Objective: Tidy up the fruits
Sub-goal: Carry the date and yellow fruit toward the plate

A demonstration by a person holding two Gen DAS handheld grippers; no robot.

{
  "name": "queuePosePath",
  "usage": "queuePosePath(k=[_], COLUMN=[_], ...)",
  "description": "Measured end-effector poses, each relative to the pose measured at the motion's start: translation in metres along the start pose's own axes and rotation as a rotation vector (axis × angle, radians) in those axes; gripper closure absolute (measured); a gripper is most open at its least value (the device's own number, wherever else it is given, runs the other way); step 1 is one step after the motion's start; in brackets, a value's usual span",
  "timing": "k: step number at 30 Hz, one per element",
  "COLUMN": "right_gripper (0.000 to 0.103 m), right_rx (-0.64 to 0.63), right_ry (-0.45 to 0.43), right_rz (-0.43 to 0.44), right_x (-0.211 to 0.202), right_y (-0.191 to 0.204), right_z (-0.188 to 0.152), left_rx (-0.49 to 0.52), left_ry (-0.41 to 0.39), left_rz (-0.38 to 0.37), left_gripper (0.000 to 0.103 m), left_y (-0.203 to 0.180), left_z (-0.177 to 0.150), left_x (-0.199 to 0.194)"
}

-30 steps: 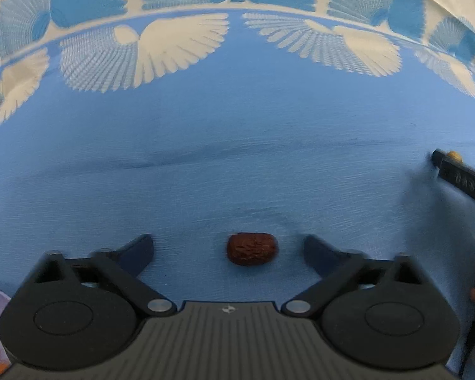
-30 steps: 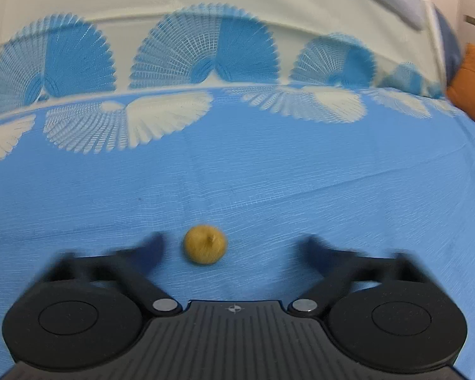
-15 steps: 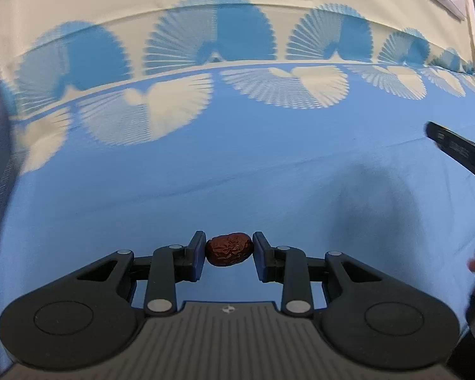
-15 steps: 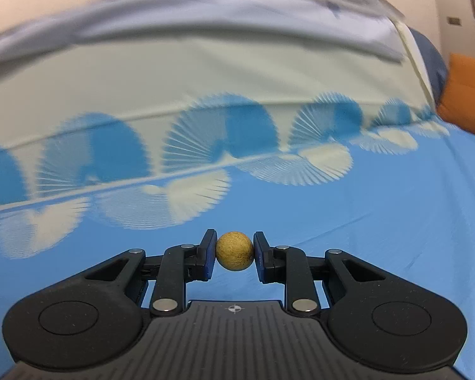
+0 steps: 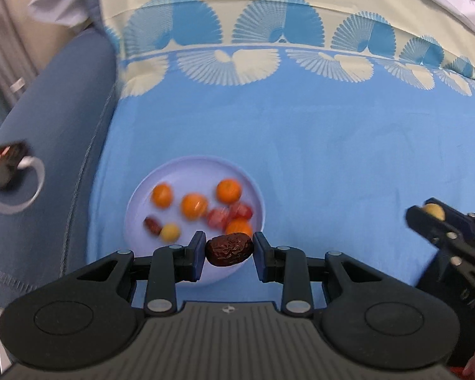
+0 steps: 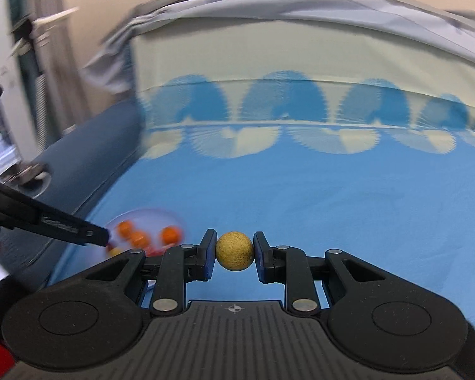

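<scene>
Clearly the largest thing is the blue bedsheet with cream fan patterns point(image 5: 316, 133), which covers the whole work surface. On it, near its left edge, sits the pale lilac round plastic bowl point(image 5: 136, 202). Several fruits already lie inside: small orange mandarins point(image 5: 194, 205), some red pieces that are blurred, one dark date and one yellow ball. So a good part of the sorting looks done.

Next come the two tools. The left gripper point(image 5: 228, 250) hangs just over the near rim of the bowl, and its jaws are clenched on a wrinkled dark-brown dried date point(image 5: 229, 249), one pad at each end of it. The right gripper point(image 6: 234, 251) is well to the right of the bowl, over bare sheet, and it grasps a small round tan-yellow fruit point(image 6: 234, 251) firmly between its pads. Neither fruit touches the sheet.

I judge that both pieces are in the carrying step. What is left is to bring each one over the bowl and let it go; the date is almost there, the yellow fruit has more way to travel. No other loose fruit shows on the sheet in these views.
</scene>
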State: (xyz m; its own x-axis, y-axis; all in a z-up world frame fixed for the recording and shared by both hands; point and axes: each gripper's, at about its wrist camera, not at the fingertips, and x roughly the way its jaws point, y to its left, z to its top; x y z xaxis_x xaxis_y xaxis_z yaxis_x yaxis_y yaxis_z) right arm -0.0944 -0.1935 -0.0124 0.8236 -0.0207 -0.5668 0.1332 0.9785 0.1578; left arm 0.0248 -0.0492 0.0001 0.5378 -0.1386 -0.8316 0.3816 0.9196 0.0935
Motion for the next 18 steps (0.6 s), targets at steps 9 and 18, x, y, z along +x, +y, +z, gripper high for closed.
queuePosePath(k=[9, 18], right_gripper=[0.077, 0.077], right_rx=[-0.087, -0.205], right_ry=[-0.004, -0.038], right_rz=[0.038, 0.044], right_x=[-0.041, -0.060], right_y=[0.058, 0.093], right_z=[-0.007, -0.013], left_rx=[-0.065, -0.108], left_ry=[-0.059, -0.120], left_rz=[-0.036, -0.049], left_gripper=[0.068, 0.068], left_y=[0.033, 0.048], left_z=[-0.045, -0.063], left_x=[-0.047, -0.075])
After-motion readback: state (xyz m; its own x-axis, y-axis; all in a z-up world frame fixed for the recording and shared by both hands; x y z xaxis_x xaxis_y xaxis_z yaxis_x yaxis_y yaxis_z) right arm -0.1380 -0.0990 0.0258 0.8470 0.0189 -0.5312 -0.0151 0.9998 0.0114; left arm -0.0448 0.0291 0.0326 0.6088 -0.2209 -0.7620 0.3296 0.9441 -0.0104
